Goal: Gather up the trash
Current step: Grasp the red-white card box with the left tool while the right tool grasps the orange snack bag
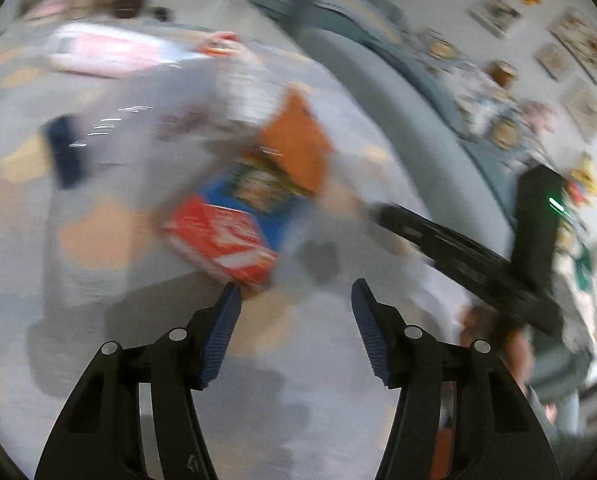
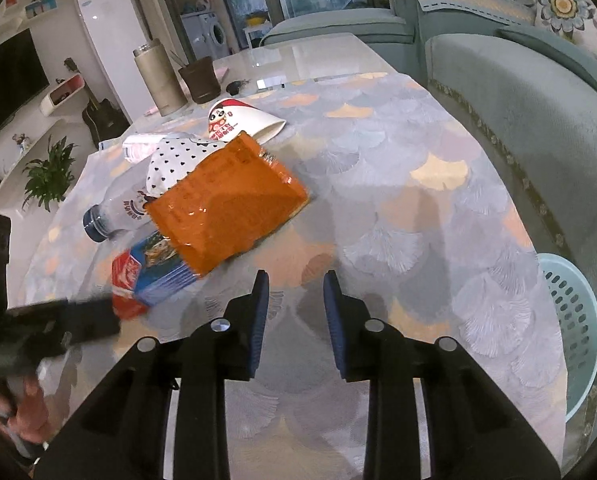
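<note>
Fingers of right gripper (image 2: 296, 308) apart w/ nothing between, just above the counter (image 2: 418, 208). Left gripper (image 1: 296, 320) fingers spread wide, empty, tip near the red carton (image 1: 222, 240), view blurred. Orange packet (image 2: 226, 204) lies over blue box (image 2: 158, 268), bottle (image 2: 118, 212) and paper cup (image 2: 238, 120) behind. Teal basket (image 2: 574, 328) at counter's right edge, prob. on floor.

**Trash heaped at the surface's left-centre**

On the surface (image 2: 398, 200), a snack bag (image 2: 226, 200) overlies a carton (image 2: 154, 276). Left lies a bottle (image 2: 114, 216); behind, a tipped paper cup (image 2: 238, 120). A basket (image 2: 574, 320) sits beyond the right edge, beside the sofa (image 2: 538, 100).
</note>
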Demonstrator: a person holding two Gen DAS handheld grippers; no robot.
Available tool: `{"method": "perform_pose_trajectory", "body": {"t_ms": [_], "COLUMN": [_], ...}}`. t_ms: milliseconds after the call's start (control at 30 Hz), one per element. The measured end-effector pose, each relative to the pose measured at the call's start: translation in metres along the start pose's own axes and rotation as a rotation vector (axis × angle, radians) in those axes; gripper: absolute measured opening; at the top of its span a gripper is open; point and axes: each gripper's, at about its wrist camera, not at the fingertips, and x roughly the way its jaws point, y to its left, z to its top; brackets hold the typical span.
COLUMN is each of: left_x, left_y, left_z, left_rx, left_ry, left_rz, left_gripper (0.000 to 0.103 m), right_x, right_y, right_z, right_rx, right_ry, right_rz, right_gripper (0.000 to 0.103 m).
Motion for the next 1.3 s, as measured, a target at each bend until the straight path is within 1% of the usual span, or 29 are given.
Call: {"method": "perform_pose_trajectory", "body": {"t_ms": [67, 100, 133, 167, 233, 267, 300, 367, 500, 533, 567, 600, 633, 700, 767, 867, 933, 1000, 1133, 1167, 1200, 1300], "left_x": [-0.003, -0.005, -0.009, -0.013, -0.016, -0.013, -0.007, 0.009, 0.028, 0.031, 0.034, 0.033, 0.031, 0.026, 0.013, 0.005, -0.006, -0.013, -0.015, -0.014, -0.012, -0.011], "left_y": [-0.012, -0.014, -0.015, -0.014, -0.011, -0.010, -0.009, -0.009, -0.004, -0.005, -0.005, -0.004, -0.004, -0.005, 0.001, 0.005, 0.010, 0.013, 0.009, 0.008, 0.006, 0.005], "left_z": [-0.002, -0.002, -0.001, 0.004, 0.011, 0.016, 0.022, 0.032, 0.036, 0.036, 0.036, 0.036, 0.035, 0.028, 0.018, 0.011, 0.002, -0.004, -0.010, -0.010, -0.009, -0.009], "left_rx": [0.057, 0.076, 0.088, 0.097, 0.116, 0.128, 0.154, 0.217, 0.268, 0.280, 0.288, 0.290, 0.282, 0.268, 0.232, 0.177, 0.141, 0.120, 0.112, 0.114, 0.120, 0.125], "left_ry": [0.003, -0.006, -0.030, -0.063, -0.101, -0.105, -0.093, -0.061, -0.010, -0.009, -0.009, -0.012, -0.019, -0.037, -0.056, -0.071, -0.085, -0.098, -0.104, -0.104, -0.103, -0.105], "left_rz": [-0.006, 0.009, 0.054, 0.126, 0.195, 0.212, 0.239, 0.305, 0.350, 0.368, 0.397, 0.405, 0.396, 0.391, 0.389, 0.400, 0.406, 0.418, 0.437, 0.444, 0.453, 0.461], "left_gripper": [0.055, 0.058, 0.061, 0.064, 0.076, 0.079, 0.080, 0.080, 0.078, 0.073, 0.068, 0.067, 0.065, 0.060, 0.059, 0.058, 0.058, 0.058, 0.058, 0.058, 0.058, 0.059], "right_x": [0.000, 0.000, 0.000, -0.001, -0.002, -0.002, -0.003, -0.004, -0.002, -0.001, 0.002, 0.004, 0.007, 0.010, 0.018, 0.031, 0.043, 0.054, 0.077, 0.082, 0.083, 0.085], "right_y": [-0.001, -0.001, -0.001, -0.001, 0.001, 0.001, 0.002, 0.006, 0.013, 0.014, 0.016, 0.017, 0.018, 0.022, 0.024, 0.027, 0.028, 0.027, 0.022, 0.022, 0.022, 0.031], "right_z": [0.001, 0.001, 0.002, 0.002, 0.005, 0.007, 0.008, 0.013, 0.026, 0.028, 0.031, 0.033, 0.036, 0.040, 0.047, 0.056, 0.063, 0.067, 0.072, 0.072, 0.072, 0.071], "right_rx": [0.000, -0.001, -0.002, -0.005, -0.011, -0.014, -0.016, -0.025, -0.046, -0.046, -0.043, -0.039, -0.032, -0.027, 0.007, 0.074, 0.127, 0.170, 0.247, 0.259, 0.262, 0.214], "right_ry": [0.000, -0.001, -0.004, -0.007, -0.012, -0.013, -0.012, -0.015, -0.003, 0.005, 0.015, 0.024, 0.030, 0.033, 0.056, 0.081, 0.104, 0.126, 0.164, 0.174, 0.163, 0.154], "right_rz": [-0.001, 0.000, 0.001, 0.004, 0.007, 0.007, 0.010, 0.017, 0.062, 0.074, 0.086, 0.091, 0.090, 0.093, 0.117, 0.147, 0.139, 0.144, 0.117, 0.121, 0.118, 0.068], "right_gripper": [0.025, 0.025, 0.025, 0.025, 0.025, 0.025, 0.025, 0.025, 0.027, 0.031, 0.043, 0.050, 0.058, 0.065, 0.082, 0.084, 0.086, 0.087, 0.088, 0.088, 0.088, 0.087]}}
